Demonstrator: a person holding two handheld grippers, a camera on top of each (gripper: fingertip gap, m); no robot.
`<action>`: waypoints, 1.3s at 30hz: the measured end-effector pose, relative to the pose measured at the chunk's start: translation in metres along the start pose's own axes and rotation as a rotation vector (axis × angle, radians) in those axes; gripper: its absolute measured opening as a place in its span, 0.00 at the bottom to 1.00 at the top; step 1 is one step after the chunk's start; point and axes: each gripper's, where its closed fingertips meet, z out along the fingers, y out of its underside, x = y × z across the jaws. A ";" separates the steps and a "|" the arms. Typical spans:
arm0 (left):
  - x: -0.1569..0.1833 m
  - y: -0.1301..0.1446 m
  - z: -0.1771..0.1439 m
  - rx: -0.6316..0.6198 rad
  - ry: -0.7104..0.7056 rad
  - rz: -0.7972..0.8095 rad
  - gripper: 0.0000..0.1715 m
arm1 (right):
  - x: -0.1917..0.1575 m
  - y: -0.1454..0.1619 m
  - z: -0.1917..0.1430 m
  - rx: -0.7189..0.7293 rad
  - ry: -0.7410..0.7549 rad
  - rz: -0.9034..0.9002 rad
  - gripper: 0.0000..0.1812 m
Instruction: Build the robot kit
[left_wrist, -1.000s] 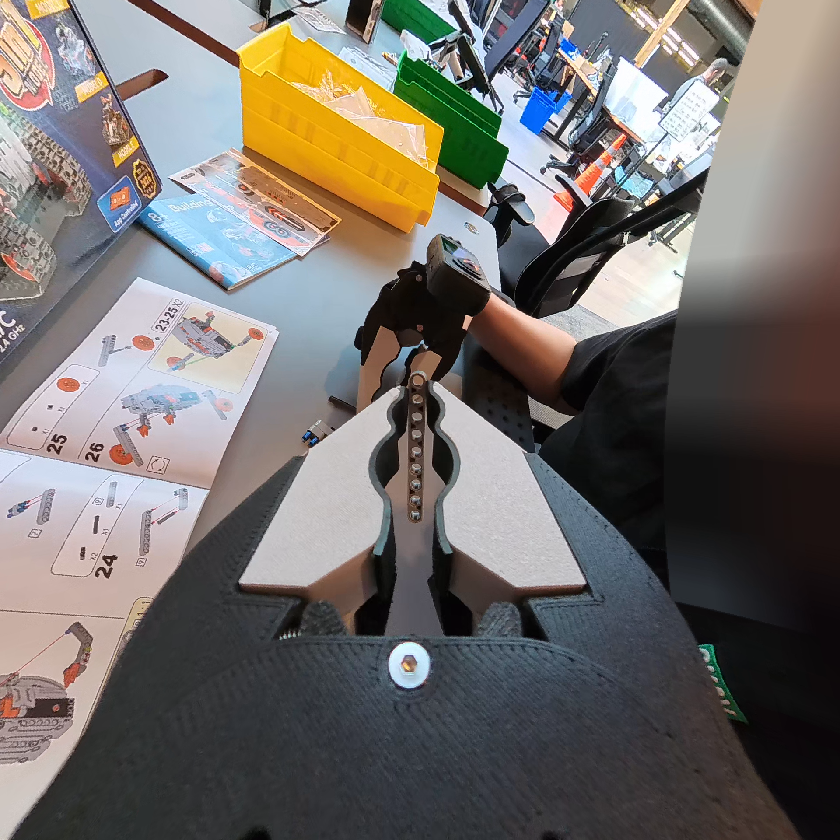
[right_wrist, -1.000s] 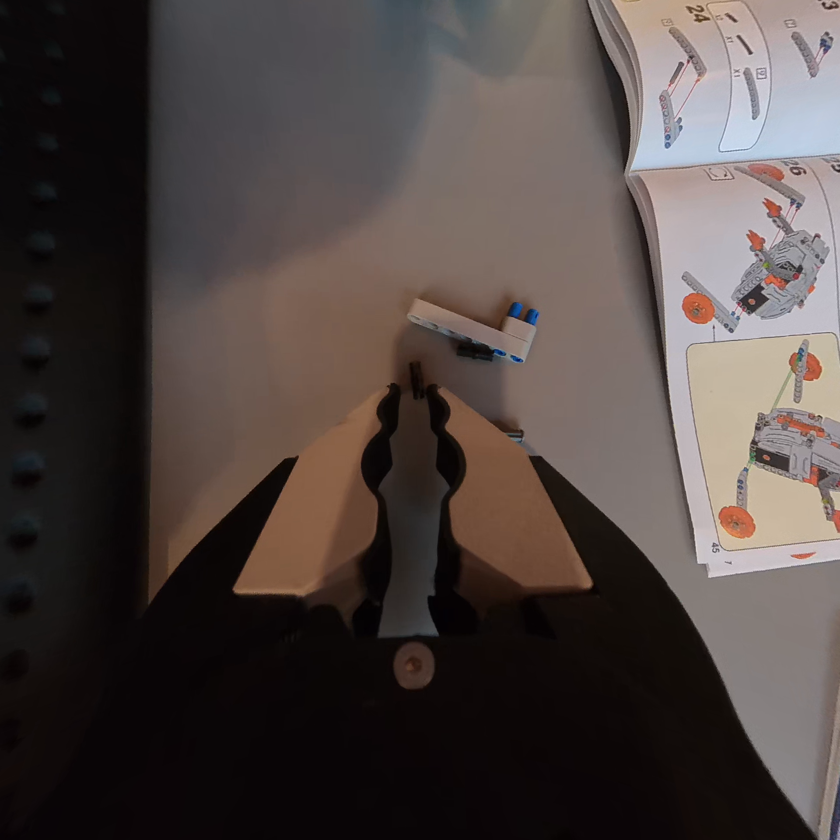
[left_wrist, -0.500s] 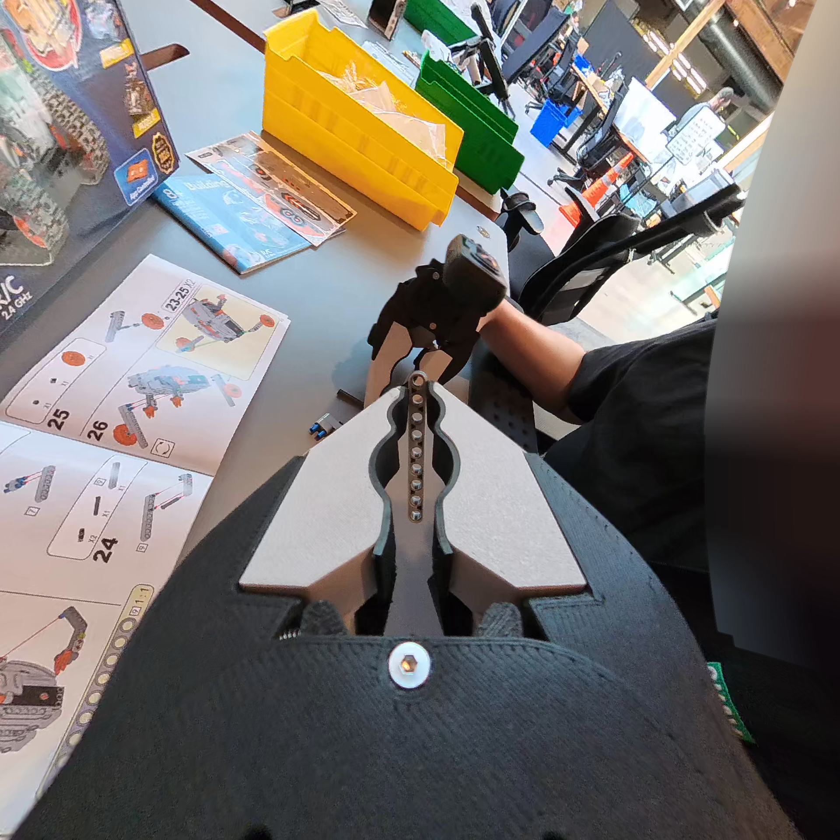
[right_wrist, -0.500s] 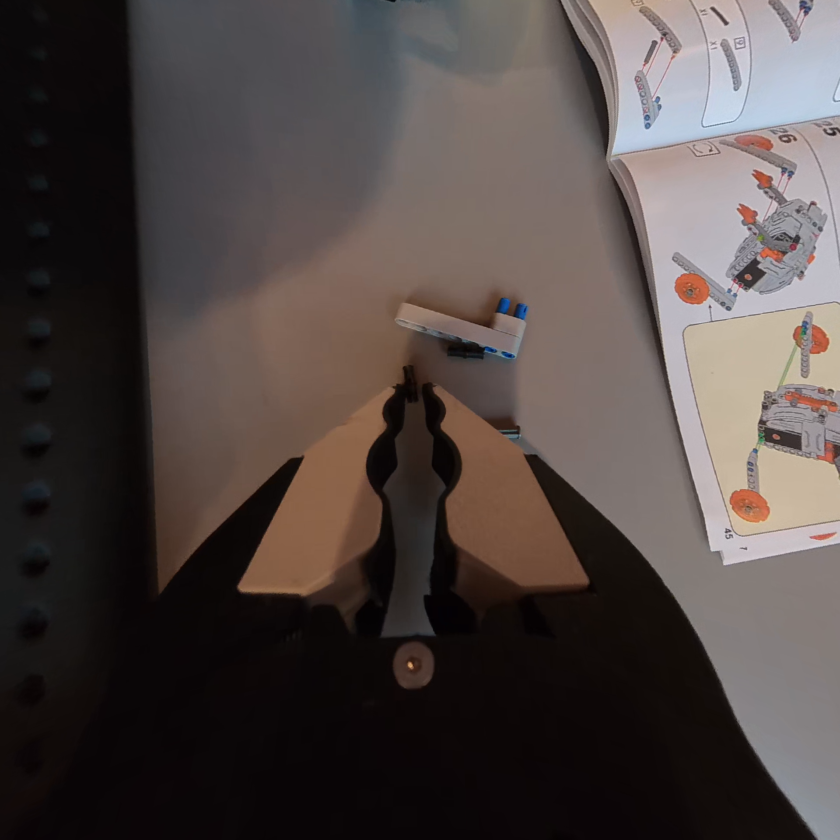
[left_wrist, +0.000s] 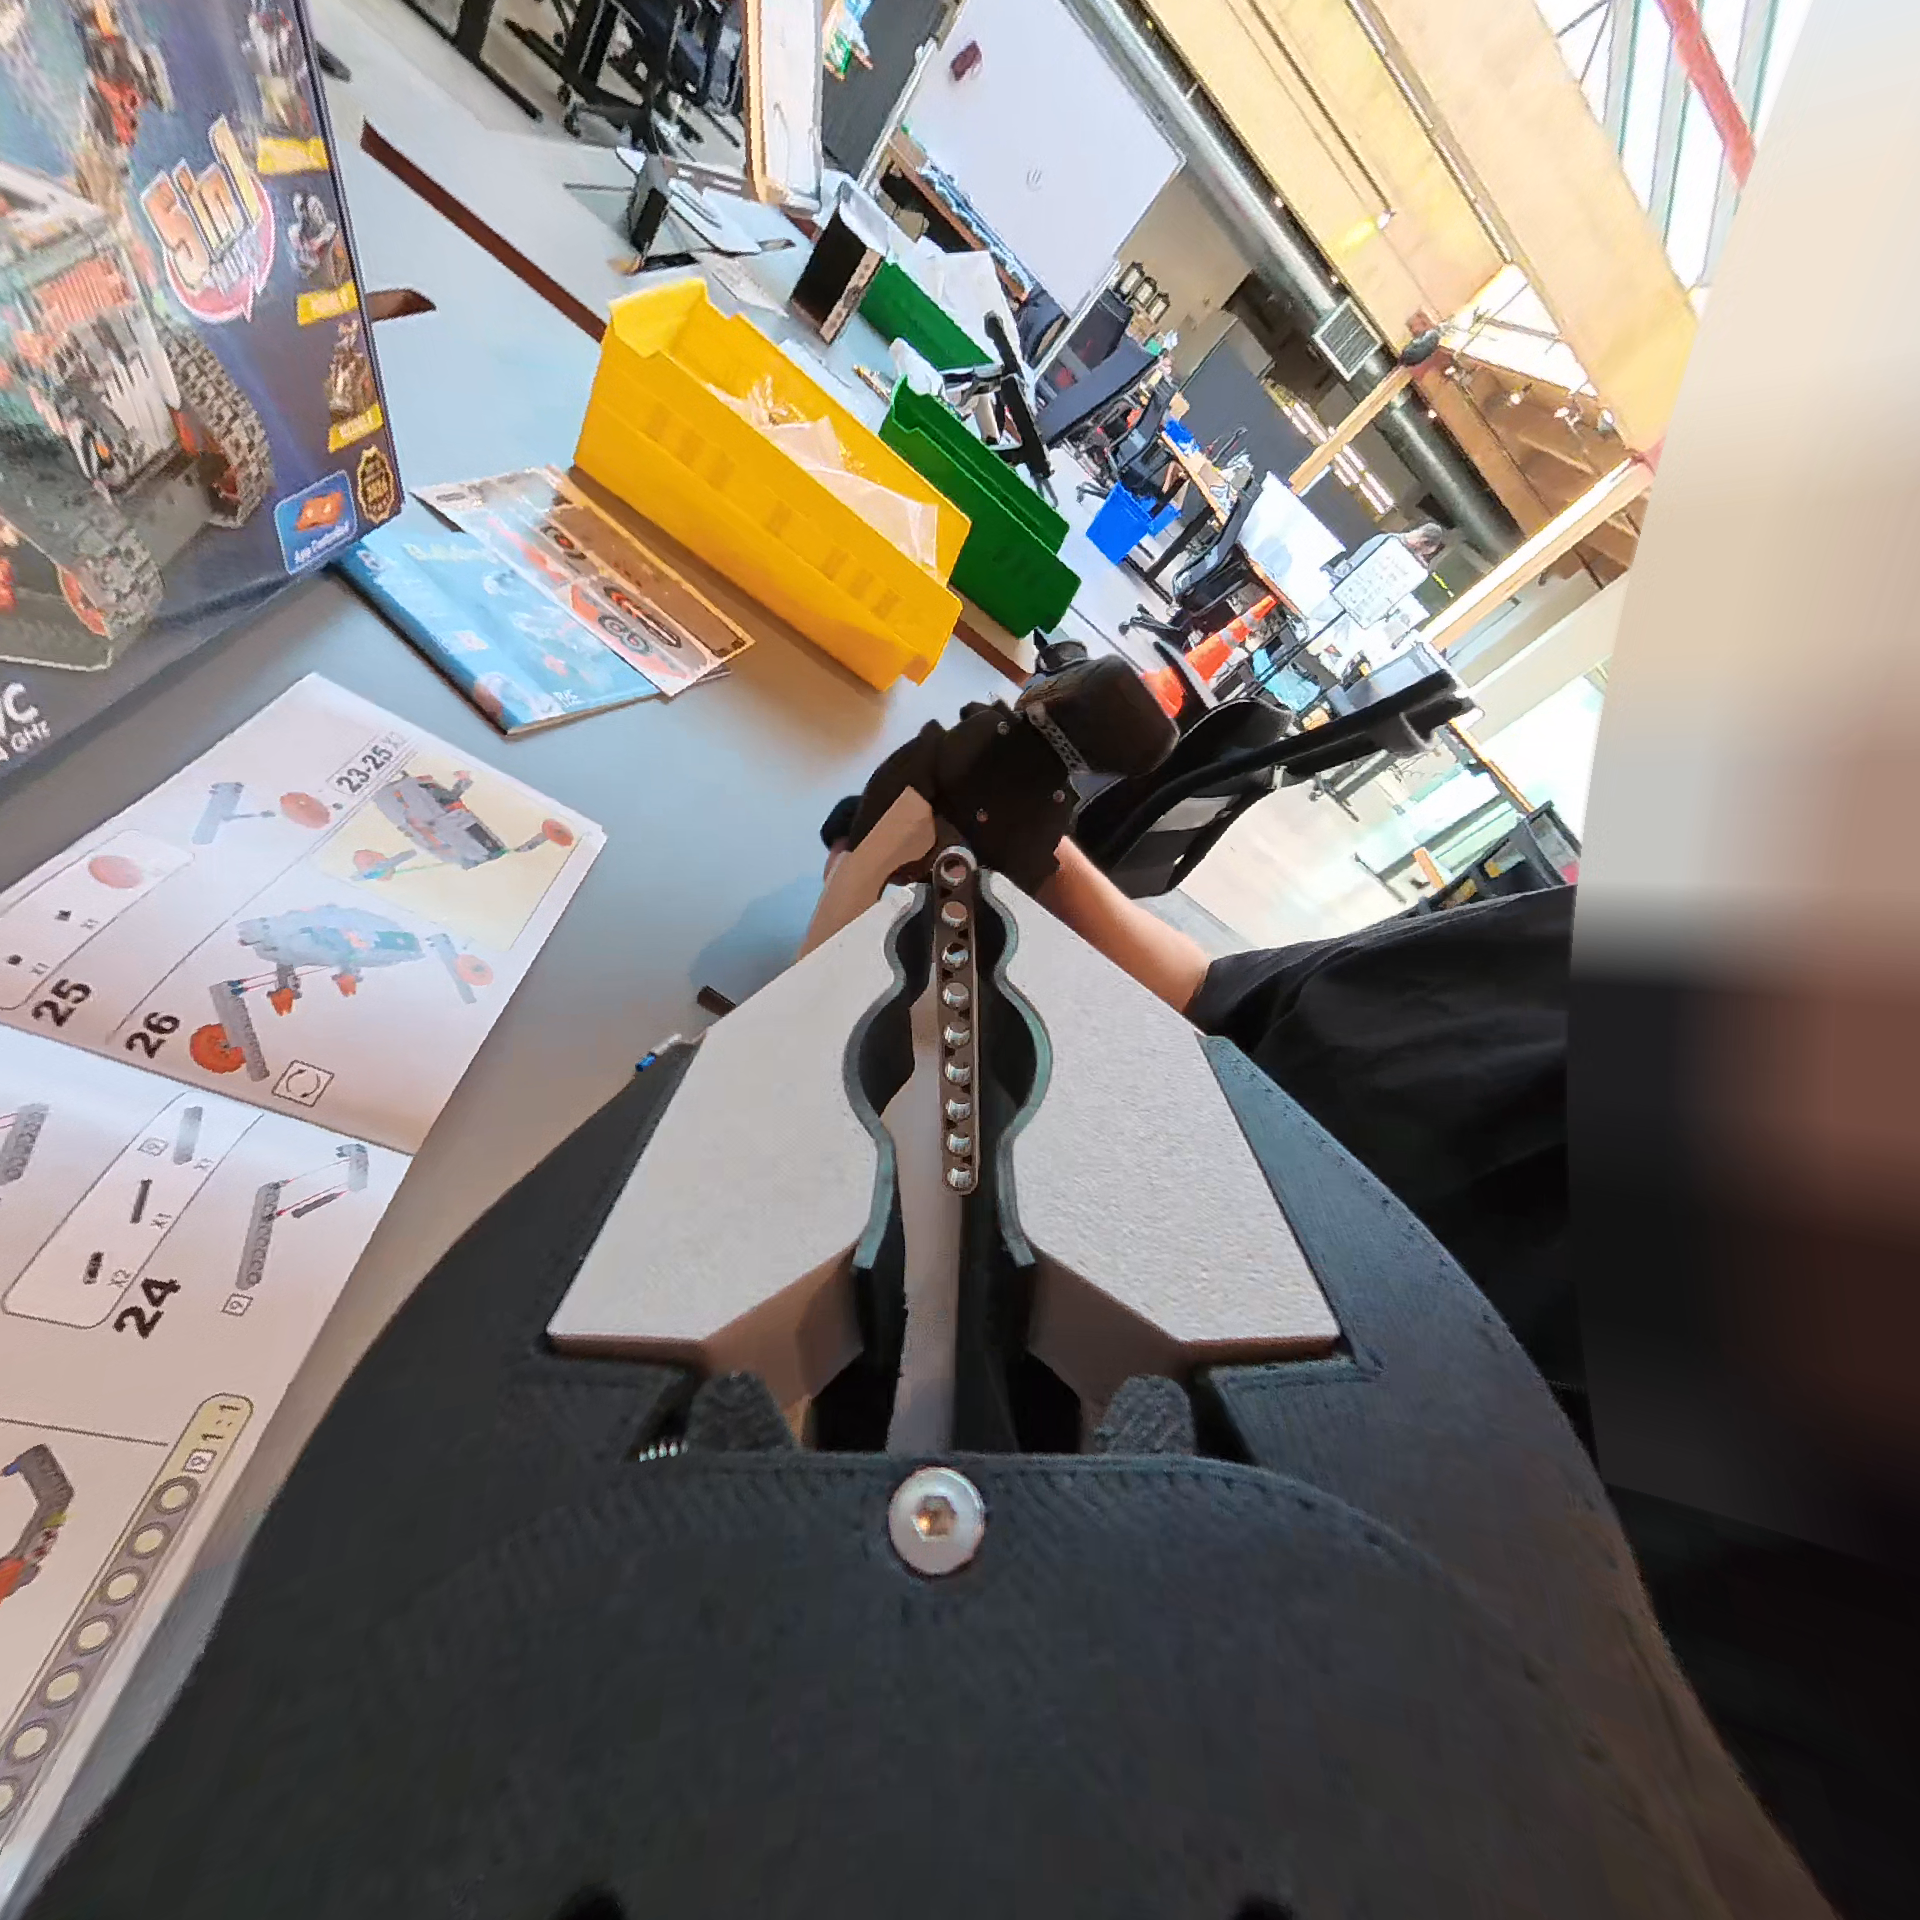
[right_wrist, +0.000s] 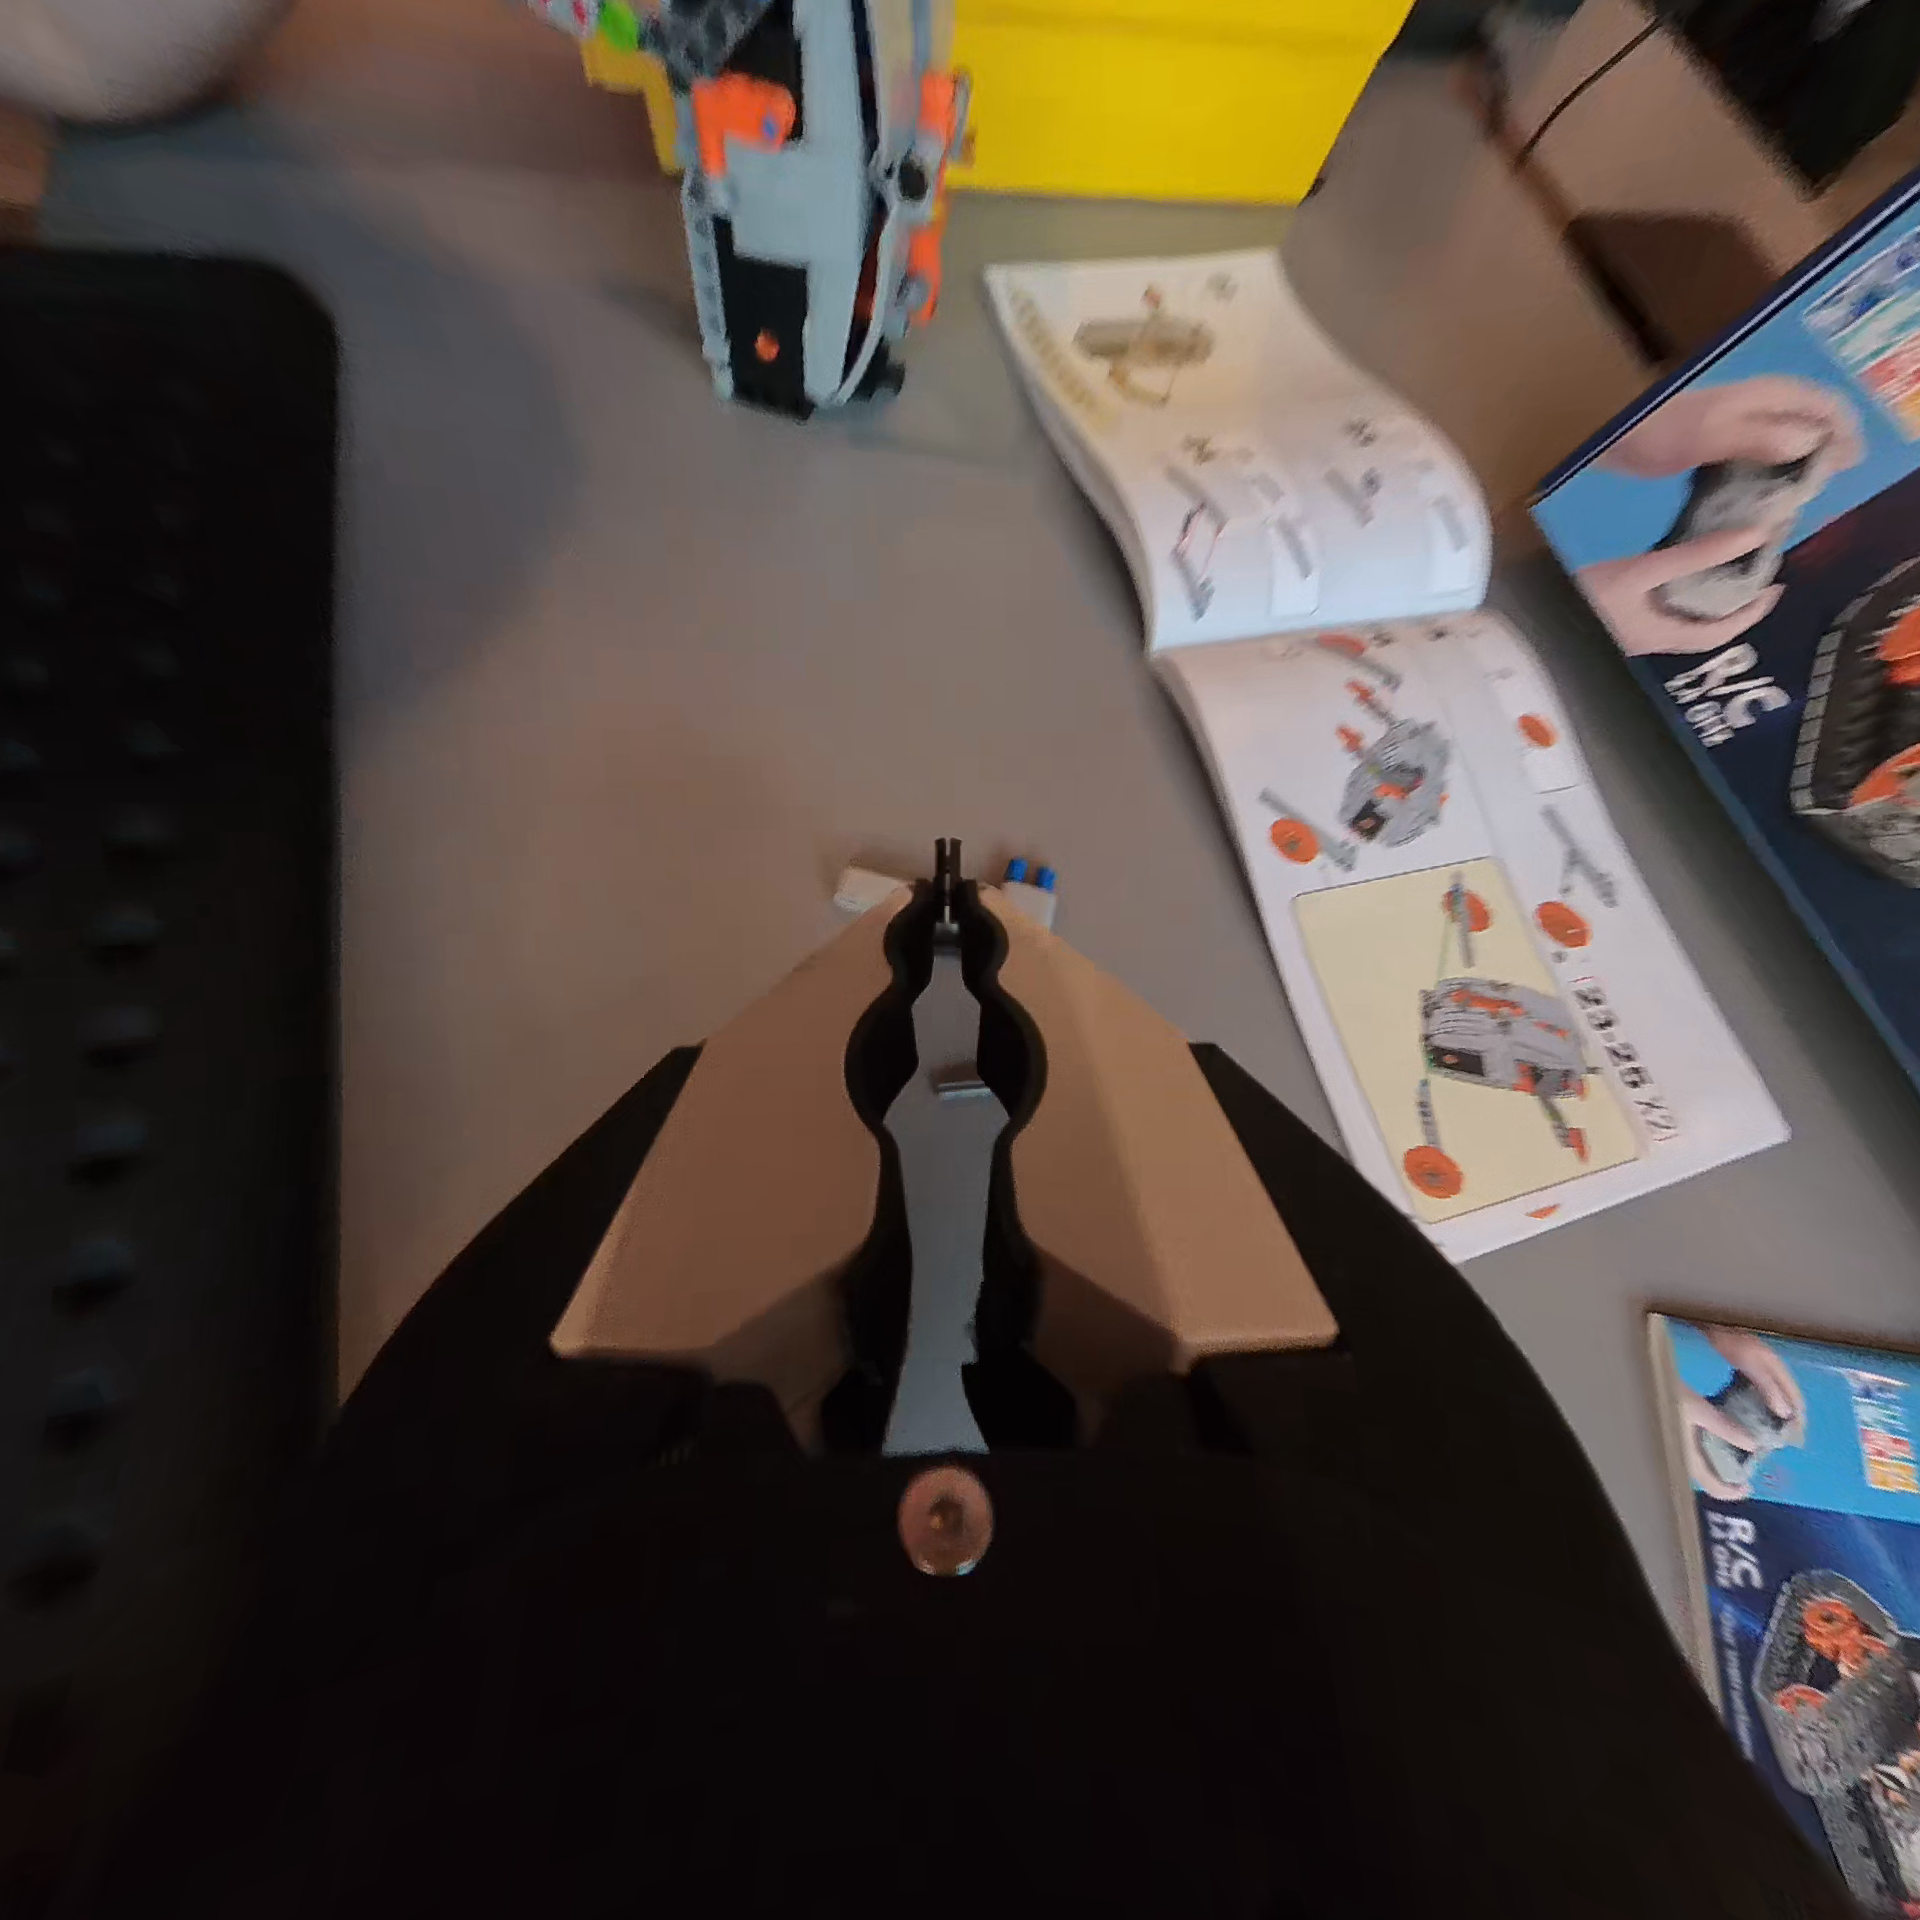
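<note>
My left gripper (left_wrist: 948, 914) is shut on a long grey beam with a row of holes (left_wrist: 956, 1023), held above the grey table (left_wrist: 665, 790). Just beyond its tip the right gripper (left_wrist: 940, 800) hangs over the table, held by a person's hand. My right gripper (right_wrist: 945, 899) is shut on a small black pin (right_wrist: 945, 868) that sticks out past its tips. A white angled beam with blue pins (right_wrist: 1029, 883) lies on the table (right_wrist: 644, 727) right behind those tips, partly hidden by the fingers (right_wrist: 800, 1060).
An open instruction booklet (left_wrist: 249, 935) (right_wrist: 1455, 883) lies beside the parts. A partly built grey, black and orange model (right_wrist: 821, 197) stands farther off. A yellow bin (left_wrist: 758, 488), green bins (left_wrist: 977, 509), a toy box (left_wrist: 166, 312) and a black studded mat (right_wrist: 145, 831) ring the area. My hands' fingertips stand some 20 centimetres from each other.
The right gripper has closed on the black pin and lifted and tilted up, so the model and box come into view. The left gripper has tilted up, still holding the beam.
</note>
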 end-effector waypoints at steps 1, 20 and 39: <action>0.002 -0.002 -0.002 0.007 -0.007 0.017 0.03 | 0.003 -0.005 -0.003 0.029 0.019 0.007 0.01; 0.024 -0.052 -0.079 0.301 -0.028 0.106 0.03 | 0.078 -0.171 -0.024 0.462 0.172 -0.028 0.01; 0.001 -0.061 -0.112 0.404 0.017 -0.030 0.03 | 0.078 -0.273 0.025 0.507 0.238 -0.243 0.01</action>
